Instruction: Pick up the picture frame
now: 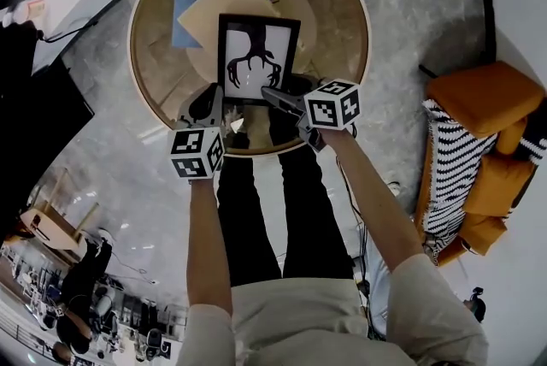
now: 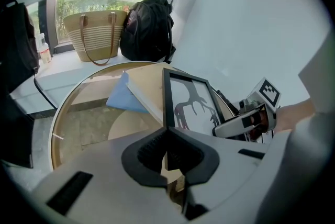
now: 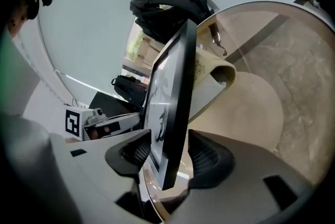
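— Where's the picture frame (image 1: 258, 56)?
— Near side of the round desk (image 1: 145, 73), right in front of the person. Black frame, white print w/ a dark antler-like shape. It stands about upright, bottom corner down by the desk rim. Can't tell if it rests on the glass.
— And the tongs?
— L tongs (image 2: 167, 152) are pinched on the frame's lower left edge, pads right against it. R tongs (image 3: 170, 152) straddle the lower right edge w/ jaws apart. A gap shows on each side of the frame, so no contact that I can see.
— Anything in the way?
— Behind the frame a tan board (image 1: 218, 5) lies flat, w/ a blue sheet (image 1: 190, 14) poking out from under it on the left. From above the frame overlaps the tan one; can't tell if they touch. Desk is a glass top w/ wooden rim, and the floor shows thru it.
— The room?
— Grey marbled floor (image 1: 402, 5). An orange armchair (image 1: 491, 142) sits off to the person's right, w/ a black-and-white striped throw (image 1: 449, 168) over it. Past the desk there's a white ledge (image 2: 68, 68). On it is a woven tote bag (image 2: 94, 34) w/ brown handles, and a black backpack (image 2: 149, 29) just beside that. Behind them a window (image 2: 94, 0) shows greenery. A plain white wall (image 2: 251, 34) runs on the R.
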Demonstrator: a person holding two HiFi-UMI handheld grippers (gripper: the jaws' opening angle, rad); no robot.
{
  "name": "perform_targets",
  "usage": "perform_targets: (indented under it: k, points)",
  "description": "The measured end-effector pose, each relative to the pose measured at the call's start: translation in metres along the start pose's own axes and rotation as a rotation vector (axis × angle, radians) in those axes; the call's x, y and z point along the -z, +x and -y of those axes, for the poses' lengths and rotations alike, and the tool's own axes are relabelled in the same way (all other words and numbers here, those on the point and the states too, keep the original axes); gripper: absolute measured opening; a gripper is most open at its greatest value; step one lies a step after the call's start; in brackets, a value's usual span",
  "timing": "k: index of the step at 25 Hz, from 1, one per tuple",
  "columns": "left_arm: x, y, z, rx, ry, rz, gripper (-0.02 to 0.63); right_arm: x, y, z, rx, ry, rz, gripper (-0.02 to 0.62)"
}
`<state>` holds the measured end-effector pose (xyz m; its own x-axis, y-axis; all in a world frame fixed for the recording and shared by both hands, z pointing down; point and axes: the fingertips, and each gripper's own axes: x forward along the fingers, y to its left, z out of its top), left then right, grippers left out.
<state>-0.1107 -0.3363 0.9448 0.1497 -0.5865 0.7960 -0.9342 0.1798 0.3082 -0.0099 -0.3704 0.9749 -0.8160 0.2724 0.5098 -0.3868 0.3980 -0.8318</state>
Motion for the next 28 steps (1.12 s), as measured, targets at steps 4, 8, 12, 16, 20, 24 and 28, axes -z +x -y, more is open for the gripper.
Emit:
perform_targets:
  k: [4,8,12,16,20,24,28]
  points:
    - [-0.001,0.0,0.0,0.026,0.016,-0.008,0.02,0.003,0.008,0.0,0.005,0.033,-0.003,0.235]
    - [0.001,-0.001,0.0,0.048,0.037,-0.023,0.02,0.008,0.013,-0.01,0.012,0.012,-0.008,0.178]
    - [0.0,-0.002,0.005,0.068,0.036,-0.024,0.02,0.01,0.007,-0.021,-0.005,0.044,0.027,0.142]
    - [-0.001,-0.002,0.014,0.094,0.06,-0.034,0.02,0.008,-0.002,-0.033,-0.002,0.046,0.058,0.107]
    - [-0.001,-0.011,0.023,0.121,0.081,-0.049,0.02,0.013,-0.006,-0.051,0.006,0.062,0.08,0.07]
    - [-0.007,-0.022,0.029,0.145,0.107,-0.058,0.02,0.016,-0.011,-0.071,0.004,0.072,0.096,0.048]
    - [-0.01,-0.033,0.038,0.158,0.108,-0.058,0.02,0.027,-0.021,-0.08,0.033,0.081,0.094,0.043]
